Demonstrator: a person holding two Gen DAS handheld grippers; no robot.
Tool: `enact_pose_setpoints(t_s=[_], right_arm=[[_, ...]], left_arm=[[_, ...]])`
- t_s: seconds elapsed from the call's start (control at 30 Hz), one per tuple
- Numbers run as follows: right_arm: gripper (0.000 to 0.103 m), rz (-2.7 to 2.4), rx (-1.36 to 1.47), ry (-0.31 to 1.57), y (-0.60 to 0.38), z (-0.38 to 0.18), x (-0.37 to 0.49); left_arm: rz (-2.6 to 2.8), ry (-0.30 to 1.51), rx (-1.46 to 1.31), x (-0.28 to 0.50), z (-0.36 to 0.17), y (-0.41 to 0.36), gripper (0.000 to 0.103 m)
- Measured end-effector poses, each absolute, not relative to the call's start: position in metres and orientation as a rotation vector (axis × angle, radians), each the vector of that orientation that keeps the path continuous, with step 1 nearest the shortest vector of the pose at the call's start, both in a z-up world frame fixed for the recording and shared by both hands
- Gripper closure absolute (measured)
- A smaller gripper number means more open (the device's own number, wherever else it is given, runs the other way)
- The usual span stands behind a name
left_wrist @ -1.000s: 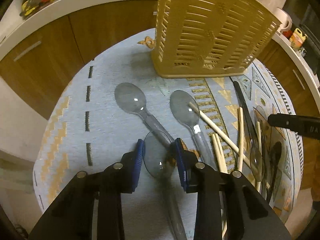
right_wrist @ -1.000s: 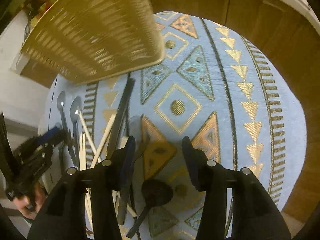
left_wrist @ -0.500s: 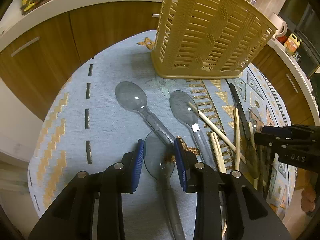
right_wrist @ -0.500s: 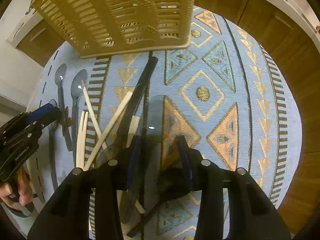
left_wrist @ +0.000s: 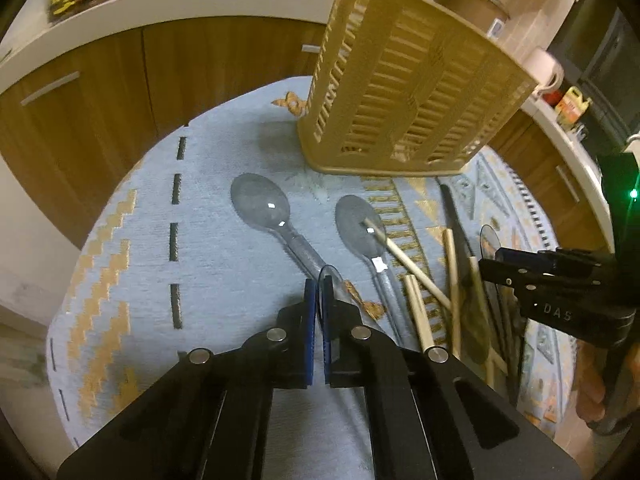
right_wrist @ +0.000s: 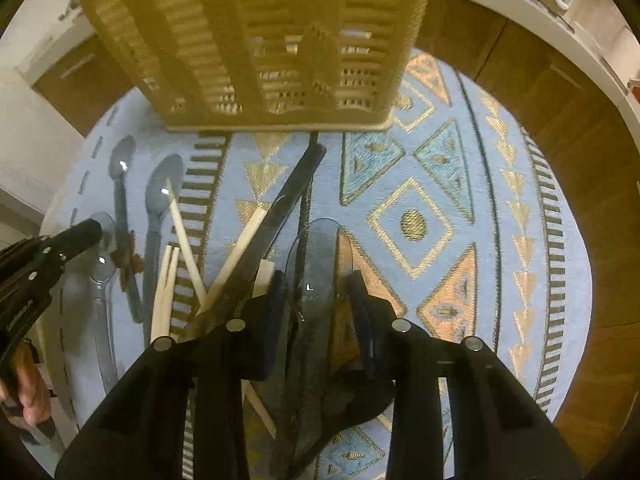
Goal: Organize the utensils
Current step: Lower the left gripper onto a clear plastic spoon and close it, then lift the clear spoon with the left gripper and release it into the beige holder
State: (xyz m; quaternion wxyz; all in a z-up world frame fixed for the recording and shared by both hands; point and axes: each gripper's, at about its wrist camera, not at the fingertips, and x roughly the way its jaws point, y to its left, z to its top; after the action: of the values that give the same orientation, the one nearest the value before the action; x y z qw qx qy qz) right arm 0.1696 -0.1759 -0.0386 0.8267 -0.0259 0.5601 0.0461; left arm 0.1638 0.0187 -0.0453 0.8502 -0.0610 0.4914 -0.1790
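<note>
Left wrist view: the left tongs point(left_wrist: 319, 292) have snapped together since half a second ago and now pinch the clear spoon point(left_wrist: 334, 280), turned on edge between the blue pads. That looks like a secured pick, ready to lift. Two more grey spoons point(left_wrist: 262, 210) lie just ahead of the tips on the patterned bench point(left_wrist: 132, 264), the slatted basket point(left_wrist: 408, 100) stands beyond them, and wooden chopsticks point(left_wrist: 416, 312) sprawl off to the right.

Right wrist view: the right tongs point(right_wrist: 318, 286) have dropped over the pile, spread wide around a second clear spoon point(right_wrist: 320, 256); whether the pads touch it, I cannot tell. A black knife point(right_wrist: 280, 220) runs ahead-left toward the basket.
</note>
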Motion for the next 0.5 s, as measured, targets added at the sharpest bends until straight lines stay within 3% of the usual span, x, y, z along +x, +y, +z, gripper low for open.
enact_pose_setpoints(t_s=[0.5], right_arm=[[0.074,0.249,0.001,0.818,-0.199,0.027,0.068]], left_arm=[[-0.497,0.810,-0.218,0.119,0.011,0.042,0.102]])
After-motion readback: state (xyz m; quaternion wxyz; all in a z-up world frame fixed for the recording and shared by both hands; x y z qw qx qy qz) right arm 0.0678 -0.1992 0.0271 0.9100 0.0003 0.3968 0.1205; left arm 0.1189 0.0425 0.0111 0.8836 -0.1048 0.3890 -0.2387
